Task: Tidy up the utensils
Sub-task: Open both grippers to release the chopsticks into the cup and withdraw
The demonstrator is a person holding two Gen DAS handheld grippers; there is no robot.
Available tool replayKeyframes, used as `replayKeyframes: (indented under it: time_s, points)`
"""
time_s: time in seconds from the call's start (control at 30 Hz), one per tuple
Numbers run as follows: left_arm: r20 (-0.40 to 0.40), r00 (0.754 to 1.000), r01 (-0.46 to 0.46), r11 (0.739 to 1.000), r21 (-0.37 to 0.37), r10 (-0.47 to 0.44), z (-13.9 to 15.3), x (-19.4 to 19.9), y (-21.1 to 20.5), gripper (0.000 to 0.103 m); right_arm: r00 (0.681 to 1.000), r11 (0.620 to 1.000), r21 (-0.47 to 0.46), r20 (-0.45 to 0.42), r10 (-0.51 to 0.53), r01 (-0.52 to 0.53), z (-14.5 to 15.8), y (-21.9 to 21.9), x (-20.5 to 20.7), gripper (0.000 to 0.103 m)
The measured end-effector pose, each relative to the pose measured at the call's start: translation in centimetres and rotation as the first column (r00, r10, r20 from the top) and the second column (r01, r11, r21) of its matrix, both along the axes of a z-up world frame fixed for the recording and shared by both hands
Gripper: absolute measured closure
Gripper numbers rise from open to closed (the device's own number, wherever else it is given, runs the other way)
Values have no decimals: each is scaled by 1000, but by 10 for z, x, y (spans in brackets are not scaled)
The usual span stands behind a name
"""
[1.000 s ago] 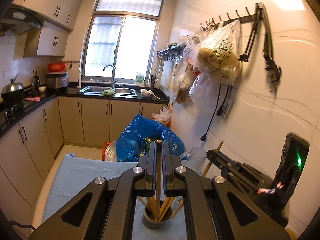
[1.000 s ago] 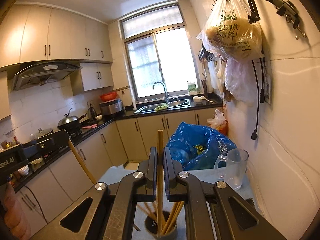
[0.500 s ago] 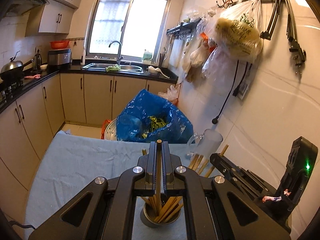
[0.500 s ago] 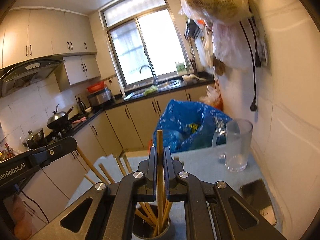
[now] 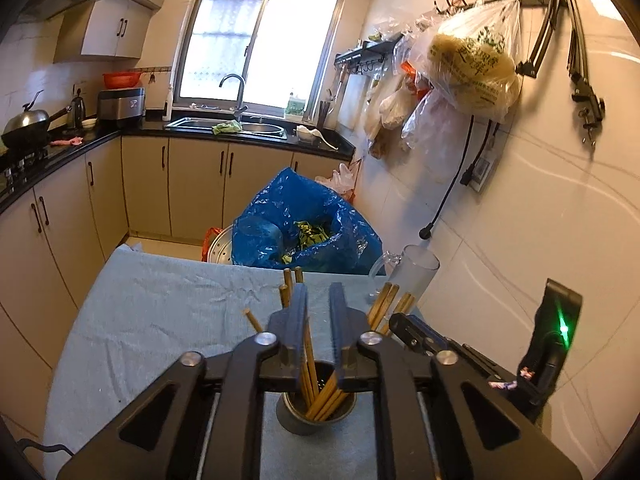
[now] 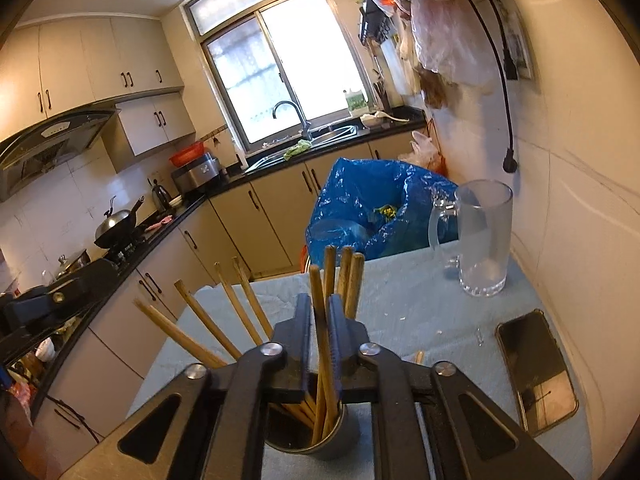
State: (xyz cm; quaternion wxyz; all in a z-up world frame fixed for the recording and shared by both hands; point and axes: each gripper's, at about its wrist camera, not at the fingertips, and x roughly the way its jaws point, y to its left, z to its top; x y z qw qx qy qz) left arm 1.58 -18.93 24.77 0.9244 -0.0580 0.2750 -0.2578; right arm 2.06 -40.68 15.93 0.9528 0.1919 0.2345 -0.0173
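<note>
The slim tan wooden chopsticks [image 6: 320, 344] between the matt black plastic fingers [image 6: 338, 332] look smooth and unvarnished; below the fingers, the round grey metal cup [image 6: 332, 440] holding them has a dull brushed sheen; the pale blue cloth [image 5: 160, 320] over the surface beneath the fingers is soft, matt and creased; ahead and right of the fingers, the tall clear glass mug [image 6: 486, 240] is smooth, slightly frosted-looking; right of the fingers, the flat black phone [image 6: 534, 372] has a glossy screen; beyond the fingers, the crinkled blue plastic bag [image 5: 308, 228] shines; the round silver screws [image 5: 266, 338] behind the fingers are polished metal.
</note>
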Motion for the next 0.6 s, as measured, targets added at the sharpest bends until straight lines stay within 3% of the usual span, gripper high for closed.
replayKeyframes:
  time_s: [0.13, 0.33, 0.6]
  points:
    - [25, 1000, -6, 999, -39, 7, 11, -18, 17, 74, 1000, 1000, 8, 13, -13, 13, 5, -3, -11, 79]
    - [110, 994, -23, 999, -22, 26, 24, -57, 32, 58, 999, 999, 30, 30, -34, 33, 15, -8, -34, 69]
    - [195, 978, -68, 998, -17, 71, 25, -110, 57, 25, 997, 998, 31, 56, -61, 59, 24, -9, -80, 57]
